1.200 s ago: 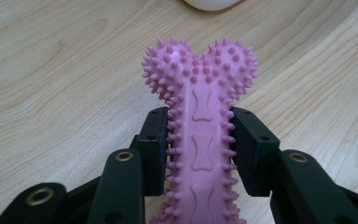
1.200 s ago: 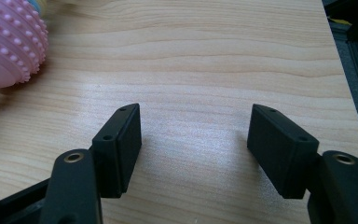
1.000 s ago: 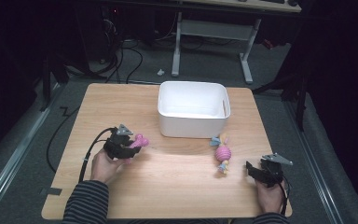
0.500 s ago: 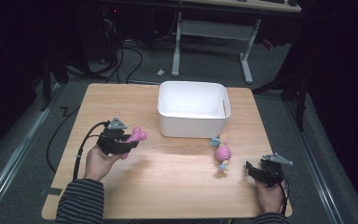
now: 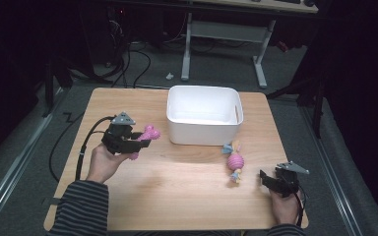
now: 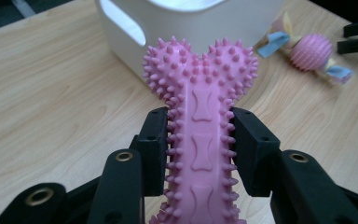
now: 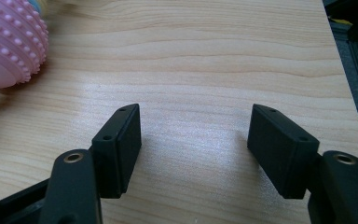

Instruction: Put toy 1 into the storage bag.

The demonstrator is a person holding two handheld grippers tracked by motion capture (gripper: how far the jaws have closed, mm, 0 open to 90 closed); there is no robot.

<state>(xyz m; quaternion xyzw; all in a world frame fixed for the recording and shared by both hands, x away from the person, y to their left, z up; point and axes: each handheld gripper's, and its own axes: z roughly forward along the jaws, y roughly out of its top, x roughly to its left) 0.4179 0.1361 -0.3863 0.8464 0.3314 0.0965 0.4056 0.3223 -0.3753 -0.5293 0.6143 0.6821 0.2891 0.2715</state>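
My left gripper [image 5: 139, 143] is shut on a pink spiky bone toy [image 5: 147, 136], held above the left part of the wooden table [image 5: 187, 191]. In the left gripper view the two black pads press on the shaft of the bone toy [image 6: 200, 140], whose knobbed end points toward the white bin [image 6: 191, 28]. My right gripper [image 5: 265, 178] stands open near the table's right front corner, nothing between its jaws [image 7: 193, 140]. A pink ball toy with blue and yellow tufts [image 5: 235, 161] lies left of it; its ball [image 7: 7, 44] shows at the right gripper view's upper left.
The white bin [image 5: 204, 114] sits at the table's back middle. Cables trail off the table's left side [image 5: 81, 147]. A desk frame and cables stand on the floor behind the table [image 5: 221, 34].
The left hand has lifted the pink bone toy off the table and carried it upward. The right gripper and the ball toy have stayed in place.
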